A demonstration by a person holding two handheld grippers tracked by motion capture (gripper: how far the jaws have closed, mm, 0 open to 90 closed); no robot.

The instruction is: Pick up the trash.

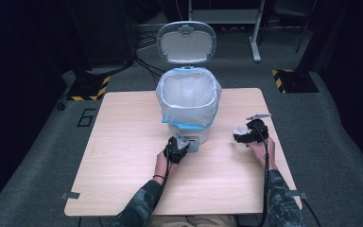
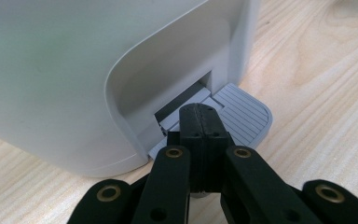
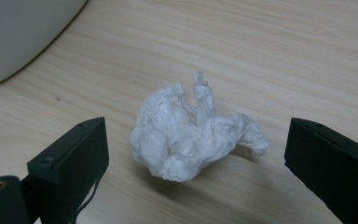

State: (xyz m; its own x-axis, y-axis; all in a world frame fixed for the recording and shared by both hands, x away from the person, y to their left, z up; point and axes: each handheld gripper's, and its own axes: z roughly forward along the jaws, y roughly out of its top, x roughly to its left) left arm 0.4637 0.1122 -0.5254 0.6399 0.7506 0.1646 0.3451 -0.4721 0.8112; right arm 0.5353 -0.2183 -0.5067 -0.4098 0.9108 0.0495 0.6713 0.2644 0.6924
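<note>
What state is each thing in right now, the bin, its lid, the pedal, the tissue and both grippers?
Bin: upright on the table, lined with a bag.
Lid: open.
Pedal: pressed under the left hand-held gripper.
Tissue: crumpled, lying on the table.
Left hand-held gripper: shut.
Right hand-held gripper: open, jaws either side of the tissue.

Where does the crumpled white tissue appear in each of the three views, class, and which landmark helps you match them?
High view: crumpled tissue at right of centre, at the right tool.
Left gripper view: not in it.
Right gripper view: tissue at centre, between the open jaws.
Shared landmark: the white bin on the wooden table.
</note>
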